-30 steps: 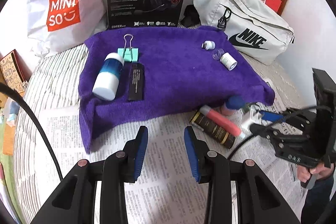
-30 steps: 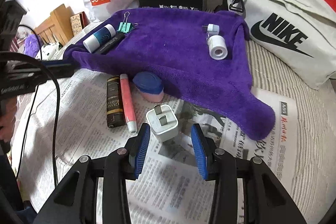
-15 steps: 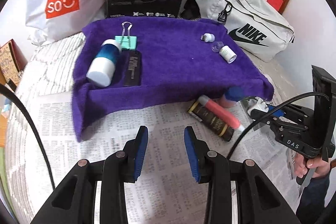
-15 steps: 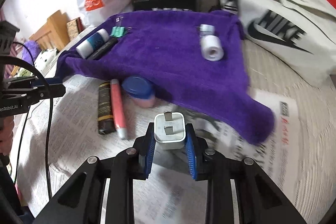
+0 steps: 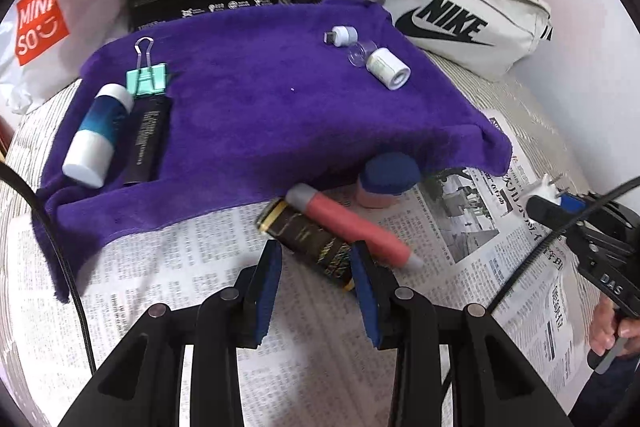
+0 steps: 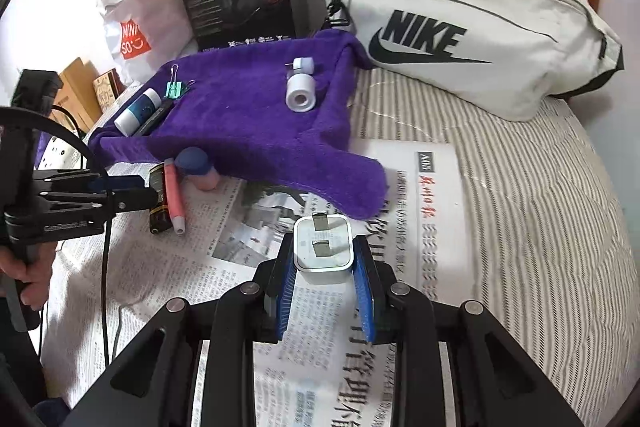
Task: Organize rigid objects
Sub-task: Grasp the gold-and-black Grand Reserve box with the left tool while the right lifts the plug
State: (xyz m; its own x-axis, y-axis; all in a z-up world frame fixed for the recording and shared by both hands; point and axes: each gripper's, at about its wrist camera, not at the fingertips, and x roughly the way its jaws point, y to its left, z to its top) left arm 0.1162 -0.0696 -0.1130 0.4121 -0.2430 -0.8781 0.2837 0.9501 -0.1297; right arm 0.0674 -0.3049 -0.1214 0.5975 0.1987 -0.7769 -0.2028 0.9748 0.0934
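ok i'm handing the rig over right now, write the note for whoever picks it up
Right gripper: shut on the white plug adapter, lifted off the newspaper.
Left gripper: open, jaws either side of the black tube, not gripping.
On the purple towel: blue-white bottle, black stick, green binder clip, two small white caps.
Left on the newspaper: black tube, pink tube, blue-lidded jar.

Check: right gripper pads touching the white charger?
Touching. The right wrist view shows the right gripper with both blue pads pressed flat against the sides of the white charger, no gap on either side, prongs facing up.
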